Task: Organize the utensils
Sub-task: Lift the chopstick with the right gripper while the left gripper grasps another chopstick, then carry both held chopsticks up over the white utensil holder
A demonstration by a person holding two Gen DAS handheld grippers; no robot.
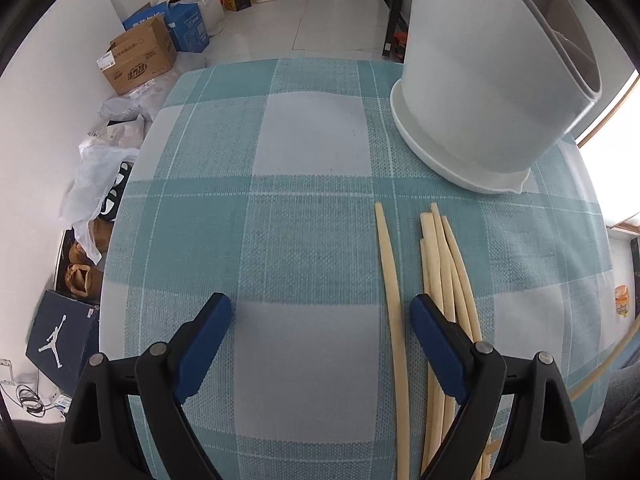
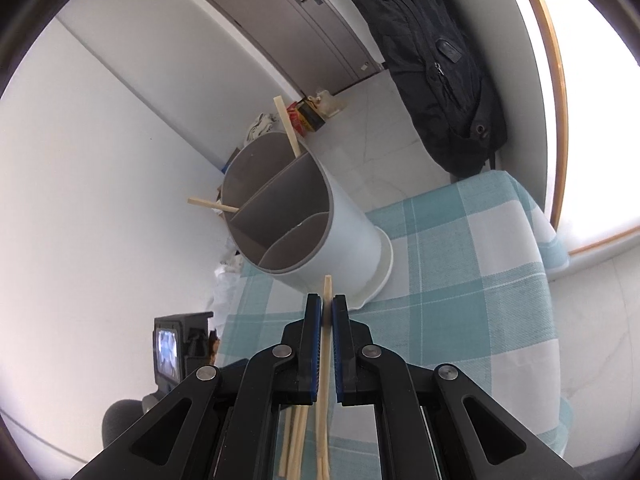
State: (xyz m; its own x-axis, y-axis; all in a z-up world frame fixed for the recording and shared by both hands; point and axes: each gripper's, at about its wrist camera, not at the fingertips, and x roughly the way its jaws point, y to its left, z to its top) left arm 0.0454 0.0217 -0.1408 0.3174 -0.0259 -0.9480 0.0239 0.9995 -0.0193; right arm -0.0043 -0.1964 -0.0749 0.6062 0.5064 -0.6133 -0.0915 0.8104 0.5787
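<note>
My left gripper [image 1: 320,310] hangs open over the teal checked tablecloth [image 1: 280,140], pointing steeply down. One pale wooden chopstick [image 1: 389,268] lies on the cloth just inside its right finger, and a bundle of several chopsticks [image 1: 444,268] runs under that finger. The white utensil holder [image 1: 476,92] stands at the far right. My right gripper [image 2: 327,301] is shut on a single chopstick [image 2: 327,286], whose tip pokes out toward the holder [image 2: 344,232]. Two chopsticks [image 2: 287,126] lean in the holder's far grey compartment. More chopsticks [image 2: 296,436] show below the right gripper.
Cardboard boxes [image 1: 140,58], plastic bags [image 1: 96,176] and a dark shoe box [image 1: 60,336] crowd the floor left of the table. A black backpack [image 2: 436,64] hangs behind the table's far corner. The left gripper's camera body [image 2: 172,350] shows at lower left.
</note>
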